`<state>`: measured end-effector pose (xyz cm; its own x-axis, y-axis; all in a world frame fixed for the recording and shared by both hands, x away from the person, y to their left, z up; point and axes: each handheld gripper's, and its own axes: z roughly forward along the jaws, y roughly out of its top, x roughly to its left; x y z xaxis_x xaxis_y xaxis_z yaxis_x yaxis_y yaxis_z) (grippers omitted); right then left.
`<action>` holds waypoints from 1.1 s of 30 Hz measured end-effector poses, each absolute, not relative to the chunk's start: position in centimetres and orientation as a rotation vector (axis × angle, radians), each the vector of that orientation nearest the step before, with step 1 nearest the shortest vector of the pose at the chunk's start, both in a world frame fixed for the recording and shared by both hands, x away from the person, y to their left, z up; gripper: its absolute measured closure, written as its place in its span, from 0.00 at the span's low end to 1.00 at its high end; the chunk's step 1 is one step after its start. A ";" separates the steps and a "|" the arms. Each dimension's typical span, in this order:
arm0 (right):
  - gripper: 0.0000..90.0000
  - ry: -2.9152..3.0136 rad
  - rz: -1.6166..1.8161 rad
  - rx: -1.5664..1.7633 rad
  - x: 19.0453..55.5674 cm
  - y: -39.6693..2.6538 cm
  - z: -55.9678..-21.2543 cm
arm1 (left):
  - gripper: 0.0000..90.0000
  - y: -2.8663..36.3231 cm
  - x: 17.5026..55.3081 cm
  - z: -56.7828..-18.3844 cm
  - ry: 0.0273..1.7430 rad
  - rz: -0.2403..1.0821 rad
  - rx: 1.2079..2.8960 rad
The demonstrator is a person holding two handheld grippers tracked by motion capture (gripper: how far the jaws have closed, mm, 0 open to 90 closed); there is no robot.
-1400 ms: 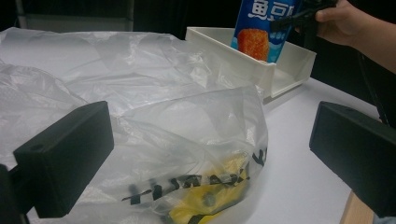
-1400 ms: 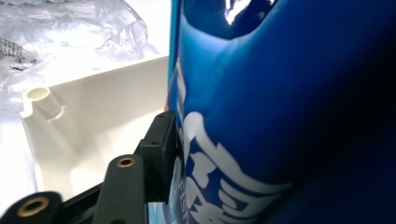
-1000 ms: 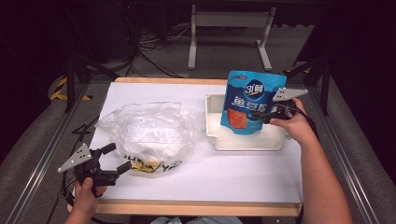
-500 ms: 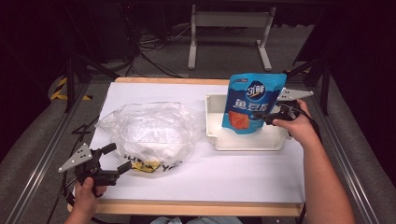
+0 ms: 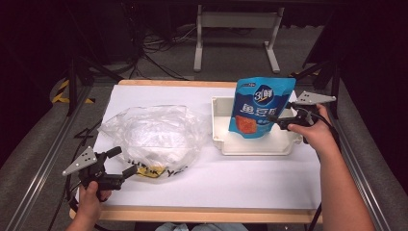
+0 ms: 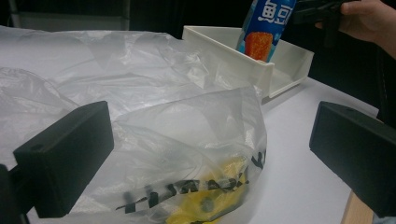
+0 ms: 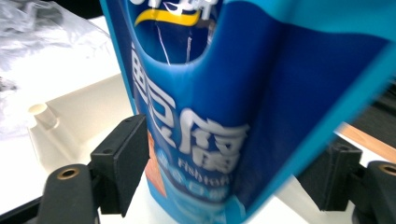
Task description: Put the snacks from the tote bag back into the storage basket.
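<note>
Blue pouch point(image 5: 260, 107) standing upright in white tray point(image 5: 226, 144), between fingers point(image 7: 122, 163) of right gripper point(image 5: 281, 121); those just been opening, left pad close against the pouch face, right pad apart from it. Tray on white table point(image 5: 231, 178), right half. Left gripper point(image 5: 118, 161) near the table's front left corner, fingers point(image 6: 65, 156) spread wide, gripping nothing, crumpled clear plastic bag point(image 5: 154, 134) just ahead.
</note>
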<state>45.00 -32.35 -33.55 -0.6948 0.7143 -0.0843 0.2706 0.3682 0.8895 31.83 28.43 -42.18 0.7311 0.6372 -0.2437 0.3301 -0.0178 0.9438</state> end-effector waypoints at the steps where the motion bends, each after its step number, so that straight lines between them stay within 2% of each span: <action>1: 0.27 2.166 1.276 0.855 44.7 -32.5 -33.4 | 0.00 28.4 31.8 -42.2 0.795 0.290 1.623; 19: 0.25 2.088 1.375 0.880 38.9 -33.4 -30.2 | 0.00 28.4 31.7 -42.1 0.800 0.292 1.622; 33: 0.18 2.088 1.496 0.854 35.1 -28.9 -28.9 | 0.00 28.3 31.7 -42.1 0.796 0.296 1.621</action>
